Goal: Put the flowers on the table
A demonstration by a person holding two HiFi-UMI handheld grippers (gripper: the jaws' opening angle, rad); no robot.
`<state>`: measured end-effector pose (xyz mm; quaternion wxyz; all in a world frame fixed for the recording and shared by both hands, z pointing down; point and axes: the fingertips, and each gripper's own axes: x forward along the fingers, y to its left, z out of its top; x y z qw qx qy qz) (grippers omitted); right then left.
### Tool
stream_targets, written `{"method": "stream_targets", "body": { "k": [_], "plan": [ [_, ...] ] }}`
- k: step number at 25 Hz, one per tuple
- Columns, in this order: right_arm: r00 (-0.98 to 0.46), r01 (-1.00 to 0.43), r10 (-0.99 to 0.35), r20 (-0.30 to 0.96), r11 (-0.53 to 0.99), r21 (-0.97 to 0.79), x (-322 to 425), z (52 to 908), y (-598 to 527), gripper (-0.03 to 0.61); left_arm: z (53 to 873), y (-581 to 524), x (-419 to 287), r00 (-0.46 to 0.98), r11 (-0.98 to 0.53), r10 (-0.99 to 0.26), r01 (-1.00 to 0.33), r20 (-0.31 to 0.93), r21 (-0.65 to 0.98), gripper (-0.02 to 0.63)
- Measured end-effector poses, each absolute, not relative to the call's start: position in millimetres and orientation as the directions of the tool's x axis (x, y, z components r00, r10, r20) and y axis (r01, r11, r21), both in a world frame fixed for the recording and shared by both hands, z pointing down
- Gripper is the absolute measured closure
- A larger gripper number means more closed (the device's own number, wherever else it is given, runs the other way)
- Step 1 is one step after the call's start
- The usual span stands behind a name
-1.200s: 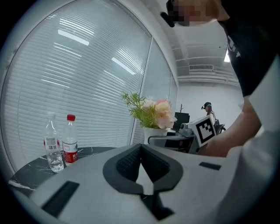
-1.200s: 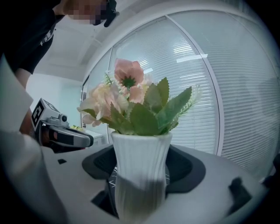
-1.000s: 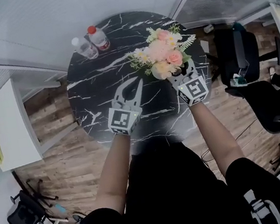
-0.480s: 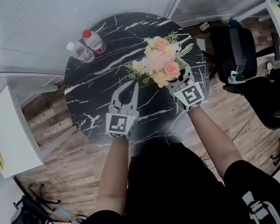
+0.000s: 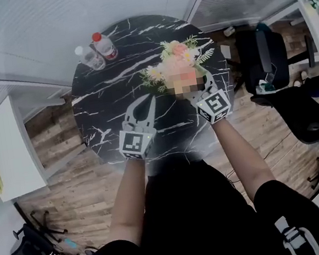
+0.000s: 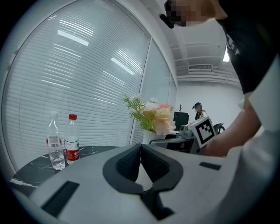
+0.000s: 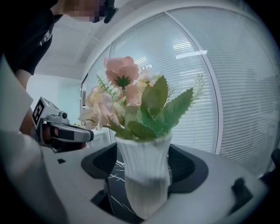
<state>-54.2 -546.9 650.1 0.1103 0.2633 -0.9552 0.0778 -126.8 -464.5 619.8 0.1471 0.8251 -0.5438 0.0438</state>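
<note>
My right claw clamps the white vase of flowers at the marble table, near its 3 o'clock edge. My left claw hangs closed and empty. Released this near the rim, the top-heavy vase could tip off.

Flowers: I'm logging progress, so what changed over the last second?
Hardly anything. The right gripper still grips the white vase of flowers over the right side of the table. The left gripper stays shut and empty, and the two bottles haven't moved. Only the camera drifted slightly.
</note>
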Motion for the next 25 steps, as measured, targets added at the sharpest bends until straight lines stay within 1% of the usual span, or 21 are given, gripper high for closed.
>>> {"method": "stream_targets", "body": {
  "k": [8, 13, 20, 25],
  "plan": [
    [-0.835, -0.522, -0.481, 0.267, 0.845, -0.111, -29, 644, -534, 0.227, 615, -444, -120, 0.399, -0.359, -0.882, -0.914, 0.25, 0.191, 0.601],
    [-0.848, -0.498, -0.456, 0.271, 0.86, -0.111, -11, 629, -509, 0.227, 599, -427, -114, 0.388, -0.353, -0.887, -0.919, 0.25, 0.174, 0.601],
    [-0.892, -0.419, -0.381, 0.241, 0.899, -0.13, 0, 586, -466, 0.227, 560, -400, -97, 0.39, -0.37, -0.892, -0.92, 0.228, 0.128, 0.601],
    [-0.934, -0.33, -0.301, 0.195, 0.934, -0.139, 0, 541, -435, 0.229, 518, -385, -78, 0.409, -0.393, -0.895, -0.912, 0.179, 0.115, 0.601]
  ]
}}
